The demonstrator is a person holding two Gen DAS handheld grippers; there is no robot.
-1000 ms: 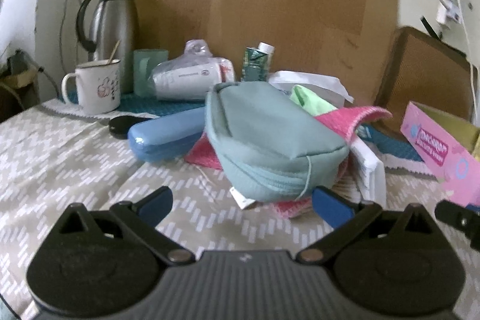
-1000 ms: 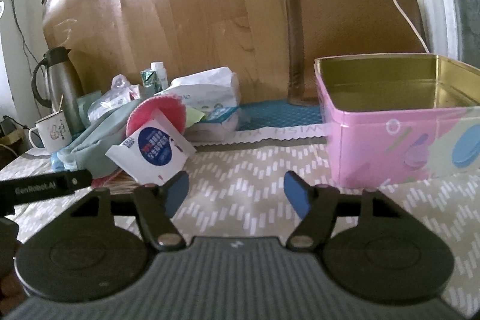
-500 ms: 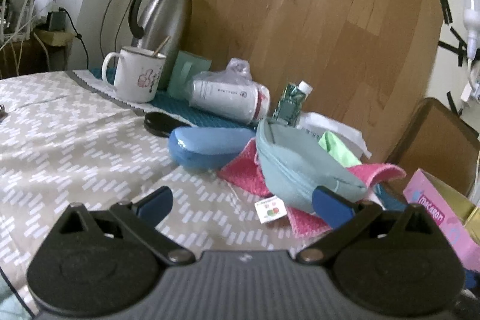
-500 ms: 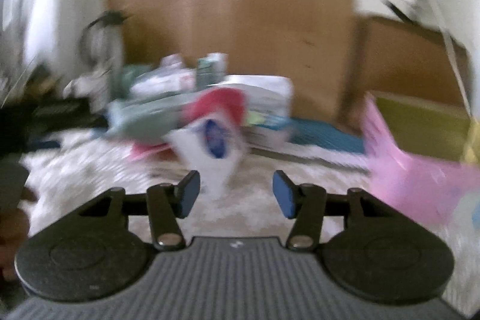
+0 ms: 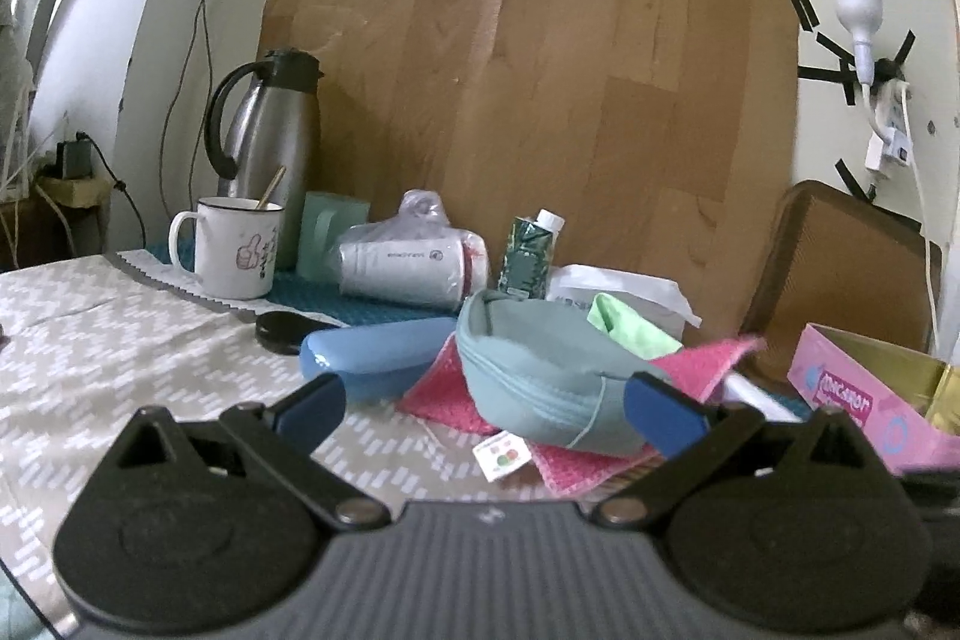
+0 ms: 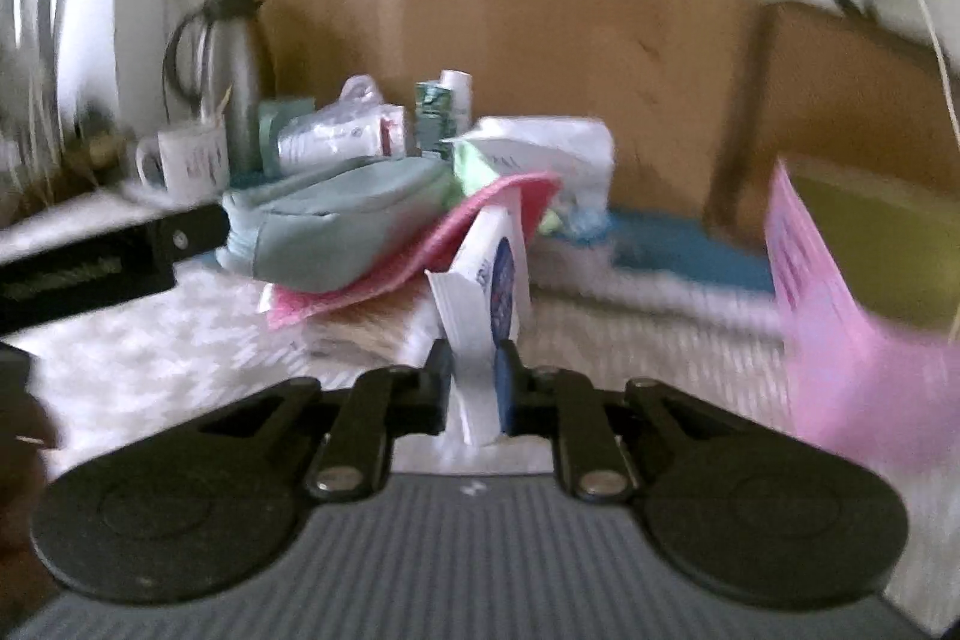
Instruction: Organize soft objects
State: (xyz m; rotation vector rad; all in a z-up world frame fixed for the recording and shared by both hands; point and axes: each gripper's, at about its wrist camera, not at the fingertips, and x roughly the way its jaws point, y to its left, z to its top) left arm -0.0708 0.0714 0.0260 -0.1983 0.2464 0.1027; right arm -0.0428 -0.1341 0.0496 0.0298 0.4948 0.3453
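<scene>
A grey-green zip pouch (image 5: 540,370) lies on a pink cloth (image 5: 690,370) in the pile on the table, with a light green cloth (image 5: 624,328) behind it. My left gripper (image 5: 483,400) is open and empty, just in front of the pouch. In the blurred right wrist view my right gripper (image 6: 474,382) is shut on a white tissue pack with a blue label (image 6: 486,292), in front of the pouch (image 6: 336,226) and pink cloth (image 6: 480,220). The pink tin box (image 6: 840,316) stands open at the right.
A blue glasses case (image 5: 372,352), black lid (image 5: 282,331), white mug (image 5: 231,244), steel jug (image 5: 264,136), bagged cups (image 5: 408,262) and a small carton (image 5: 528,256) stand behind the pile. The pink box (image 5: 864,400) is at the right. A wood-pattern board (image 5: 510,100) backs the table.
My right gripper has swung left to the tissue pack and shut on it. My left gripper has drawn back a little from the pouch and stays open.
</scene>
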